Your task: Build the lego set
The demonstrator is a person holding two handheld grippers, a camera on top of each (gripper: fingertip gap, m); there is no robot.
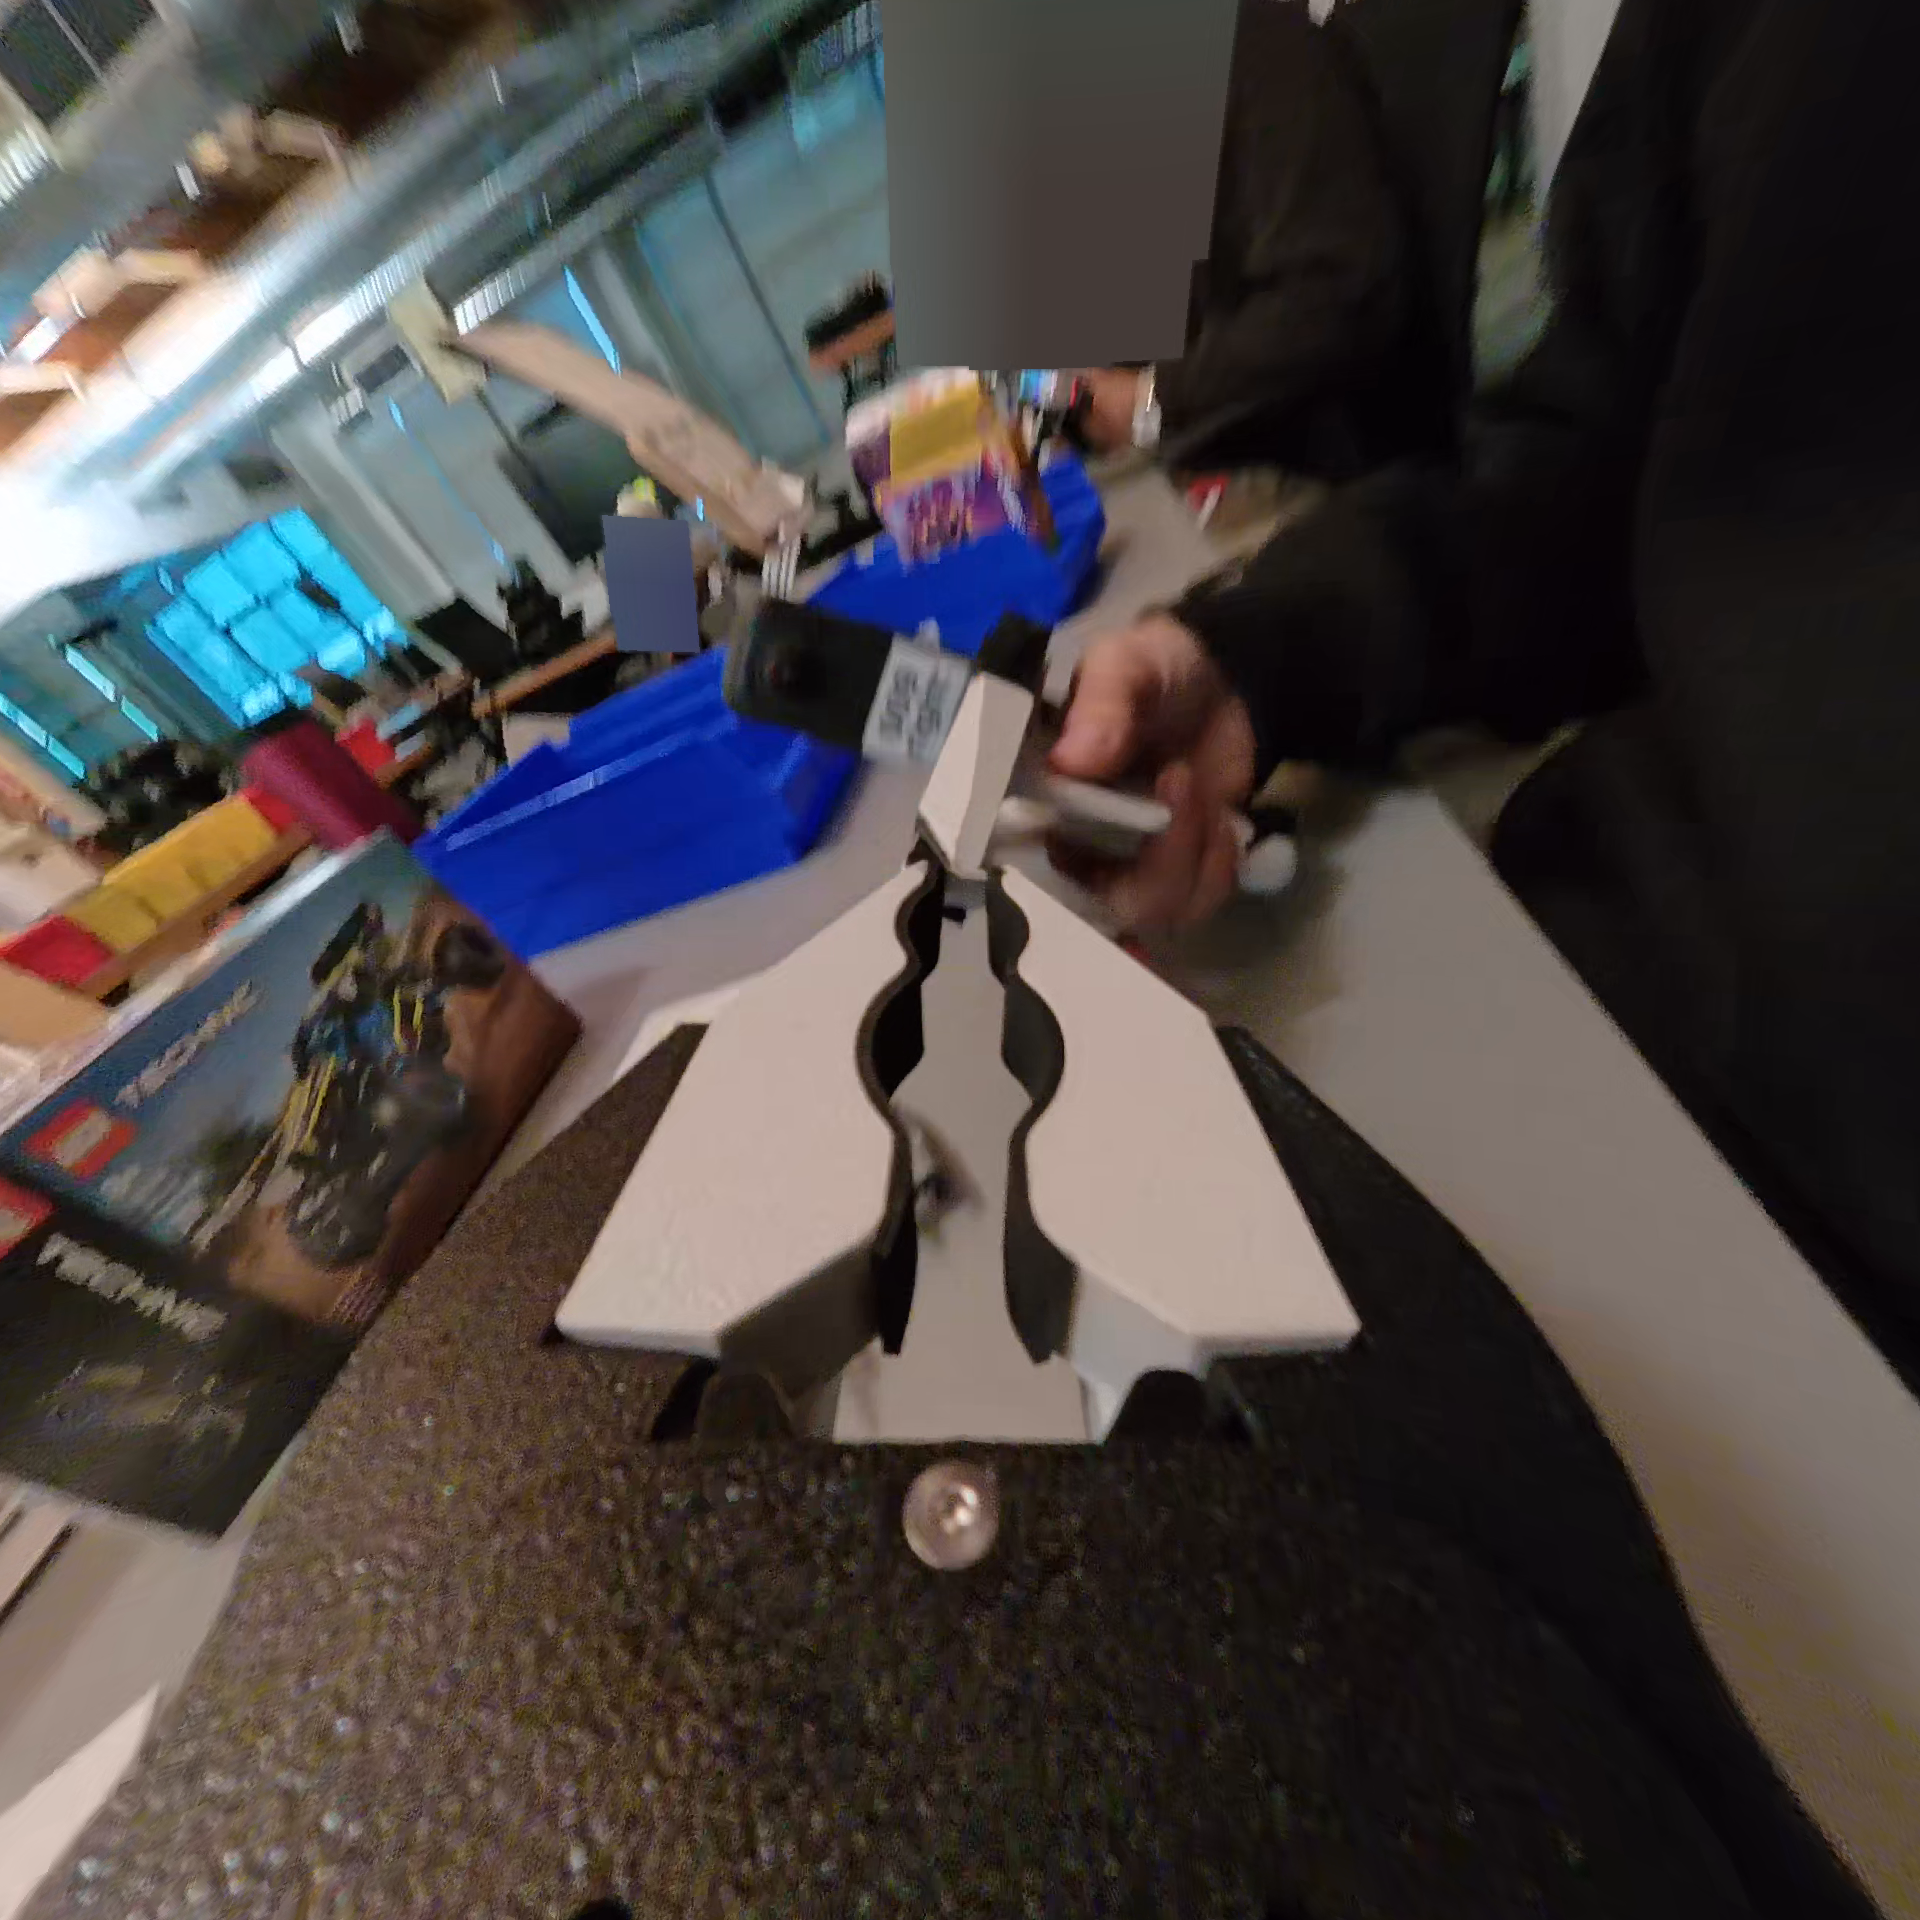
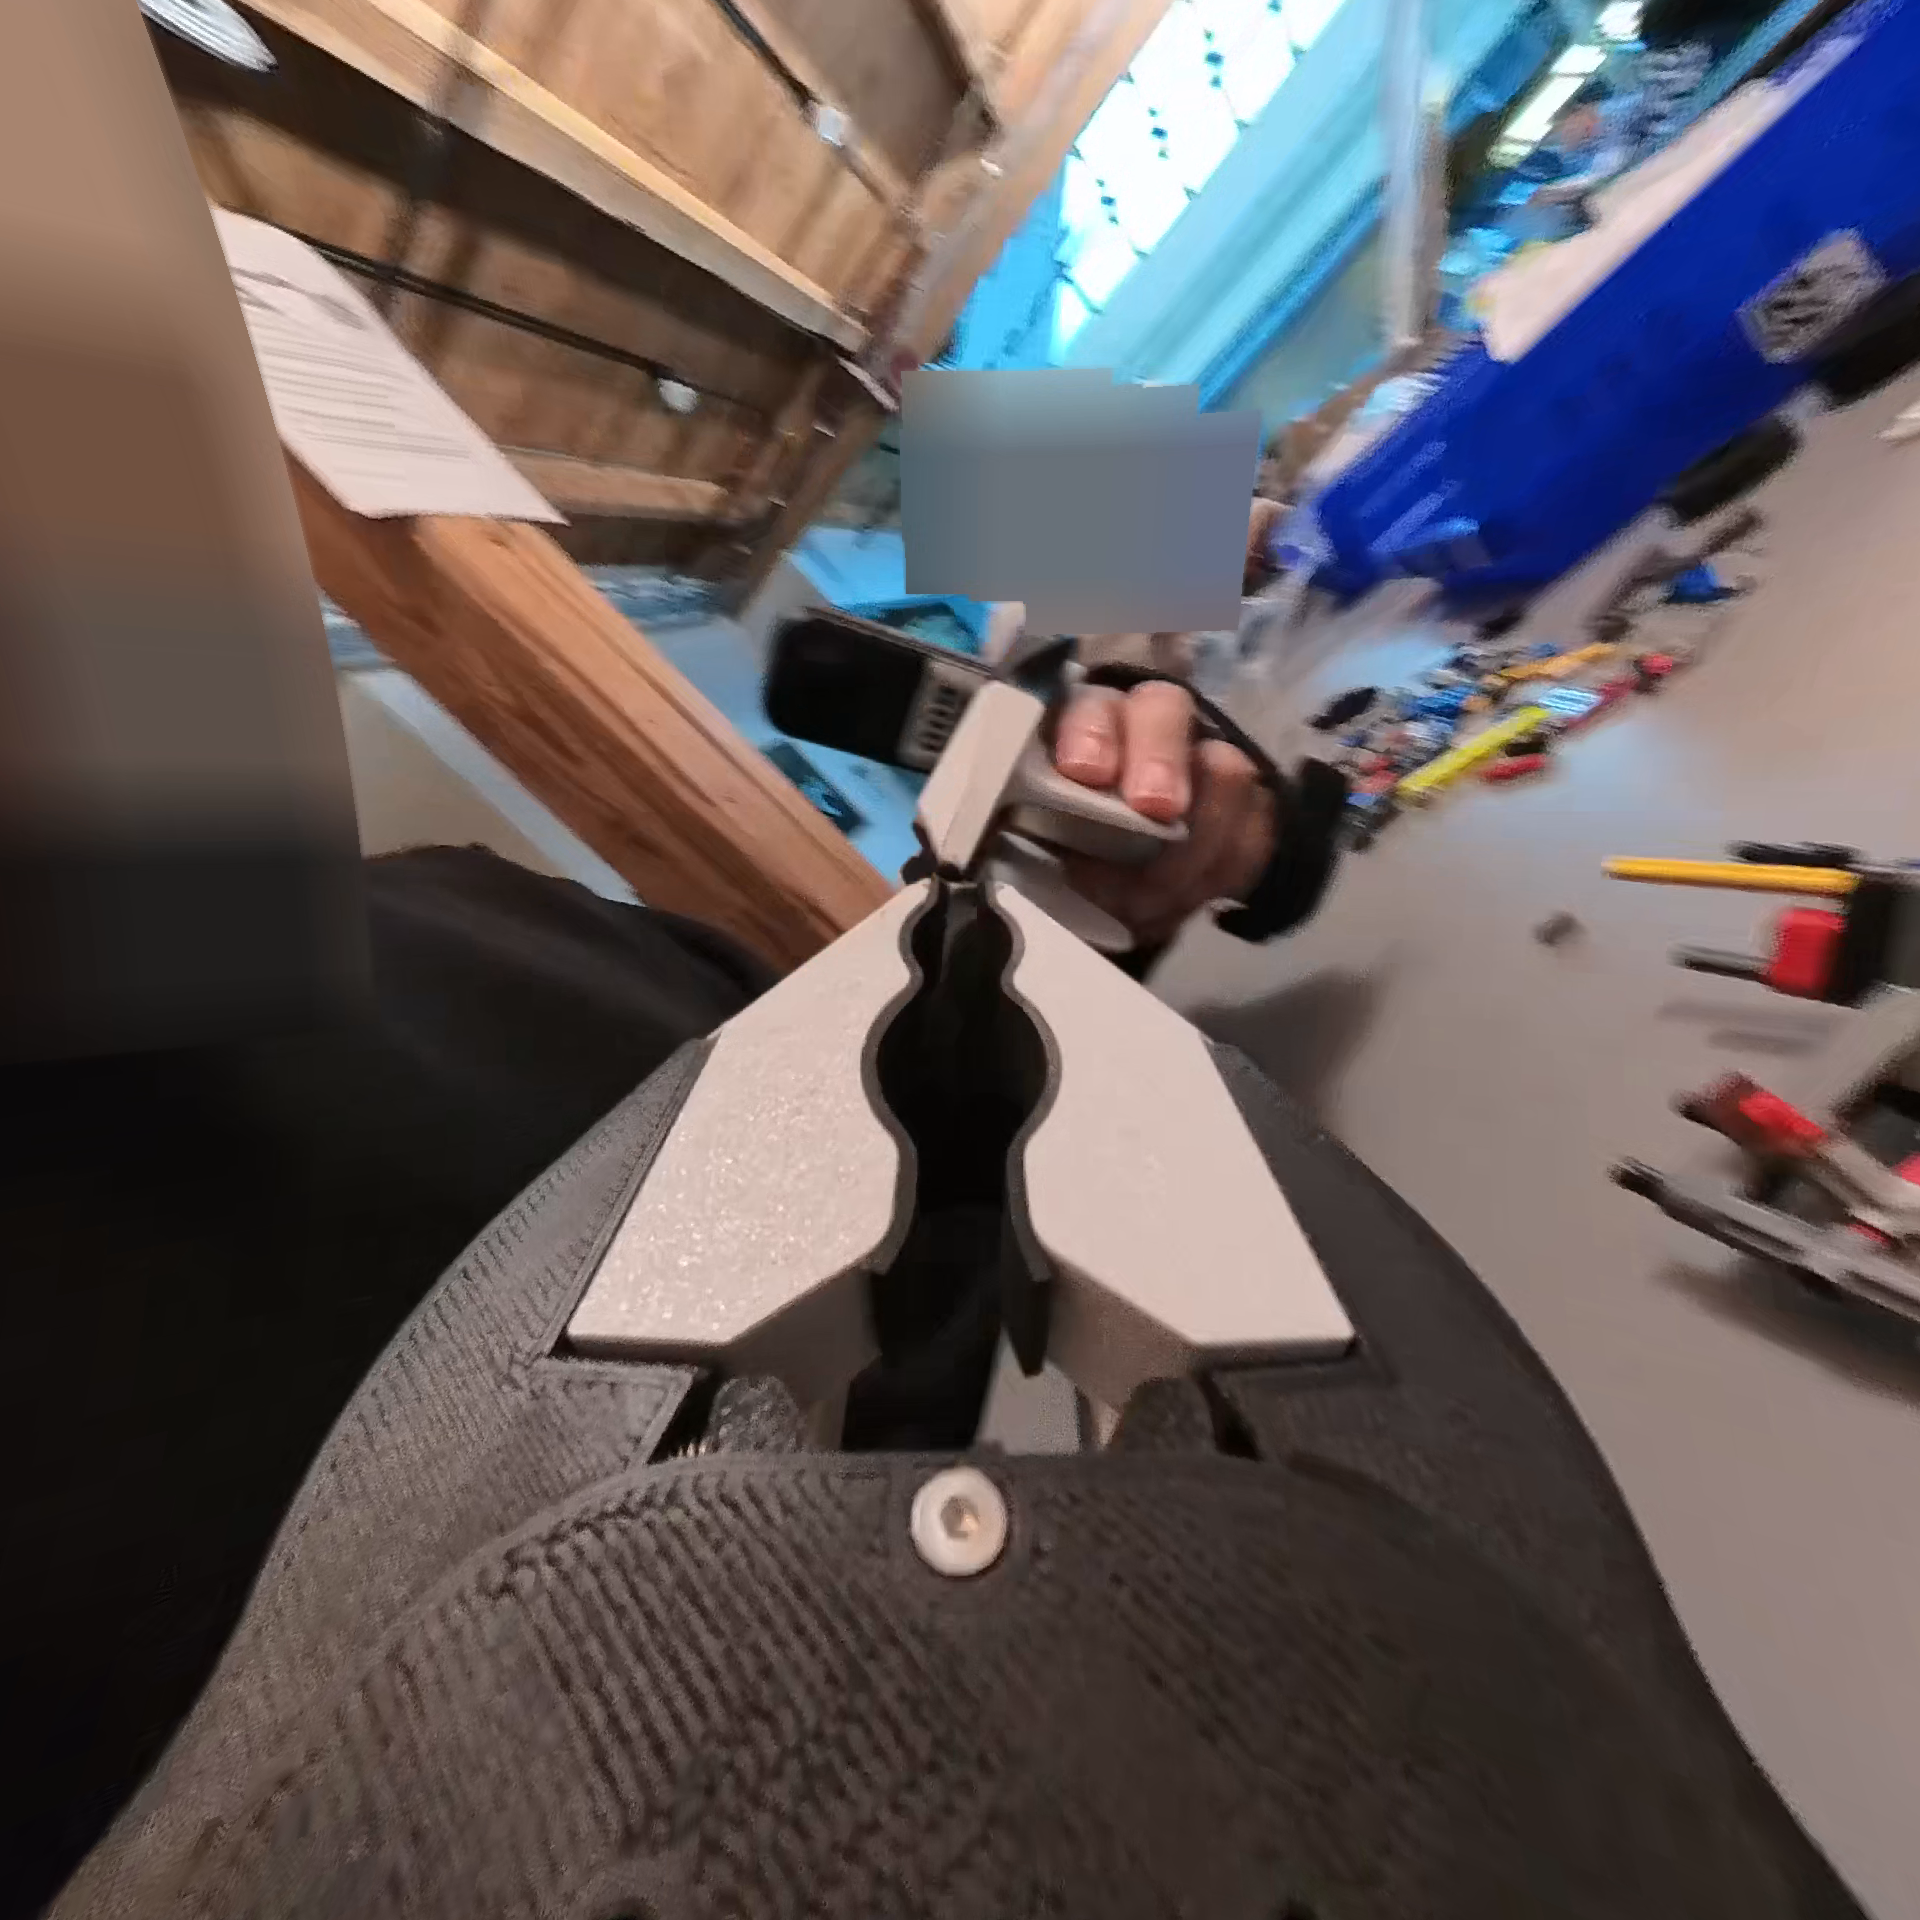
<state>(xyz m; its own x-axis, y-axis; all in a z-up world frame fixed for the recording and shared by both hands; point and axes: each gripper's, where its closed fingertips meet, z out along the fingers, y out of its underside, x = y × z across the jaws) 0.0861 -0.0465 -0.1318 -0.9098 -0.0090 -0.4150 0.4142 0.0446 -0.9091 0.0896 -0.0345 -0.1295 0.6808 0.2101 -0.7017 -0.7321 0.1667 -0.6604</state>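
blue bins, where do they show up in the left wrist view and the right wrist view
Left wrist view: the blue bins sit left of centre on the grey table, behind the gripper tips, right of the lego box.
Right wrist view: blue bins lie blurred in the upper right, above the loose lego pieces.
Shared landmark: the grey table, and in each view the opposite gripper meeting this one's tips at centre.

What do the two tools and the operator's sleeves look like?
Both the left tool and right tool have pale grey wedge fingers with wavy black inner pads, a textured black body and a silver screw. Each carries a black camera. Sleeves are black.
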